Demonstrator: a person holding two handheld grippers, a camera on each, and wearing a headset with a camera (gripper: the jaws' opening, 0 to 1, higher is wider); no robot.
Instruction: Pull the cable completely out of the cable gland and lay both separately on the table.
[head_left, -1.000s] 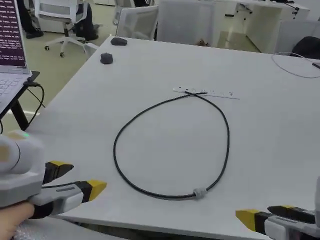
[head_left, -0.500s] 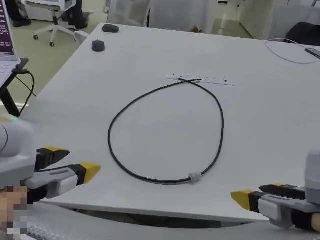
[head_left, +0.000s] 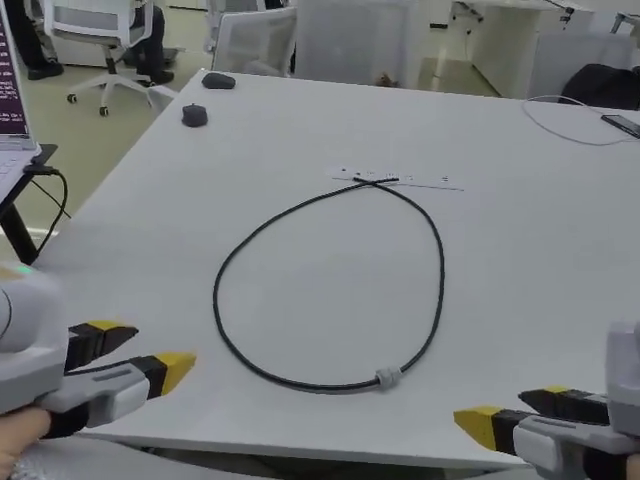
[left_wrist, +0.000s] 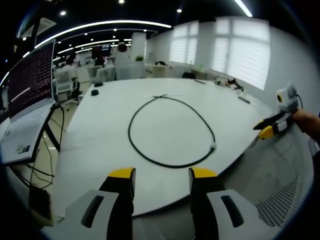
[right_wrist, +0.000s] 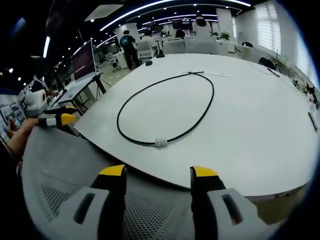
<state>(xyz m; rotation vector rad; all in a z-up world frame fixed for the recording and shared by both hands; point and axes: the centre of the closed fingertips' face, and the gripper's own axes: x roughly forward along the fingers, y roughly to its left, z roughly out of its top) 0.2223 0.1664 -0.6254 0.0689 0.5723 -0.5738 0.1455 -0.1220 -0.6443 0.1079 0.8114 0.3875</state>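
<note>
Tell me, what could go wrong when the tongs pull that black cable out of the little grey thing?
1. The cable gland is small and lies near the front edge of the table; a nudge might knock it off.
2. The left tongs and right tongs are both open and empty; if just one grabs, the whole looped cable would probably drag along instead of sliding out.
3. The cable is thin and lies flat, so the tongs may slip.

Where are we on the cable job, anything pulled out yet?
Nothing is done yet: the cable gland sits threaded on the black cable, which lies looped on the table. Nothing is in hand: left gripper and right gripper are open and empty at the near edge. Left to do: grip both, pull the cable out, lay them apart.
</note>
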